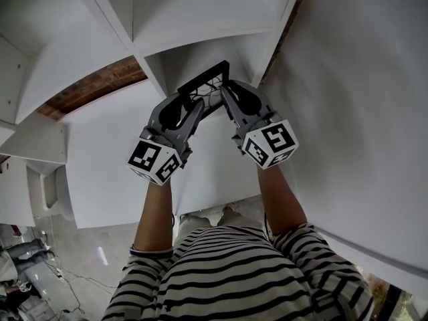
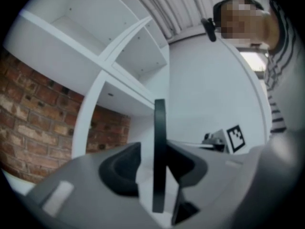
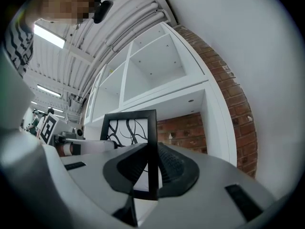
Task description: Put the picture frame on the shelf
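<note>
The picture frame, black-edged with a white print of dark curved lines, stands upright in a lower compartment of the white shelf. My left gripper reaches to its left side. In the left gripper view the frame's edge stands between the jaws, with a visible gap to the left pad, so the left gripper is open. My right gripper is at the frame's right side. In the right gripper view both pads press on the frame's right bar, and the right gripper is shut on it.
The shelf has several open white cubbies above the frame's compartment. A brick wall shows behind and beside the unit. A large white panel rises close on the right. The person's striped sleeves are at the bottom.
</note>
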